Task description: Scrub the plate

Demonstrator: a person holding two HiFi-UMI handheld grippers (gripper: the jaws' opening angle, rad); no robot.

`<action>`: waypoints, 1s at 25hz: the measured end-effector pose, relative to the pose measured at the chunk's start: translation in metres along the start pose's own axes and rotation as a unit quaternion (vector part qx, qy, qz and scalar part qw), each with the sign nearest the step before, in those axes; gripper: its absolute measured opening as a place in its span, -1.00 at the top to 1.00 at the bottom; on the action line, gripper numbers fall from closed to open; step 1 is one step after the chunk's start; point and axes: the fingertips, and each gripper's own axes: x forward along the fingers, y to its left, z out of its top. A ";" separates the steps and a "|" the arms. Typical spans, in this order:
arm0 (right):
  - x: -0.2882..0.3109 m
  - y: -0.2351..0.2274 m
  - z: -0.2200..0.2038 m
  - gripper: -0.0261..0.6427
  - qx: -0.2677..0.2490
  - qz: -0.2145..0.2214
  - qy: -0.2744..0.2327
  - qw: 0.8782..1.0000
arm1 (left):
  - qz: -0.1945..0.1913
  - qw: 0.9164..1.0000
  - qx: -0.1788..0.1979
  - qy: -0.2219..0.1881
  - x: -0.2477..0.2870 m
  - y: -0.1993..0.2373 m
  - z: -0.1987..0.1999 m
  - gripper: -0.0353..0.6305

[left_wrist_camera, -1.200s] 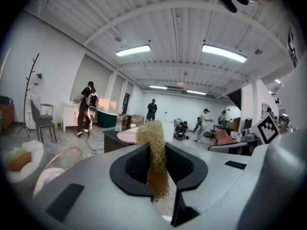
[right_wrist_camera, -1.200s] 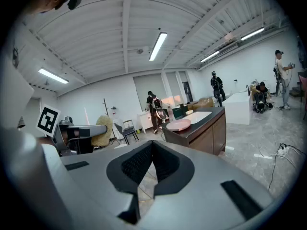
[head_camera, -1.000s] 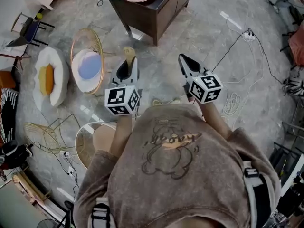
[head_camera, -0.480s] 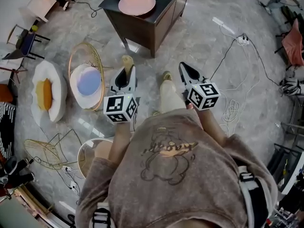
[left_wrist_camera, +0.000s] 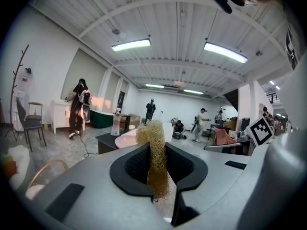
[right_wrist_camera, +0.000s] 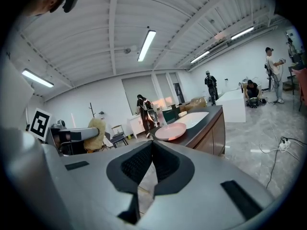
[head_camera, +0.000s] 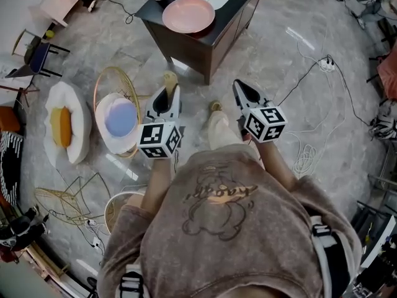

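Dark surface (head_camera: 231, 12) with the round pink plate (head_camera: 188, 15) got closer, left claw (head_camera: 167, 90) squeezing a yellow mesh scrubber (head_camera: 169, 78), right claw (head_camera: 239, 84) closed, empty.

The head view looks steeply down from above the person's shoulders onto the floor (head_camera: 310, 73). The left claw (head_camera: 166, 92) and right claw (head_camera: 240, 84) sit mid-frame, and the dark tabletop (head_camera: 236, 8) with the pink plate (head_camera: 188, 15) is at the top edge. Each gripper view rides close behind its own claw, facing nearly level across the room. All three views share the plate and tabletop.
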 end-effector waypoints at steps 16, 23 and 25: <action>0.201 -0.120 0.100 0.92 0.001 0.054 0.036 0.998 | 0.043 0.999 -0.028 -0.009 0.217 0.083 0.082 0.67; 0.262 -0.138 0.112 0.92 -0.003 0.072 0.053 0.996 | 0.056 0.998 -0.027 -0.006 0.259 0.116 0.097 0.67; 0.274 -0.137 0.114 0.92 -0.002 0.073 0.055 0.996 | 0.051 0.998 -0.027 0.000 0.269 0.126 0.098 0.67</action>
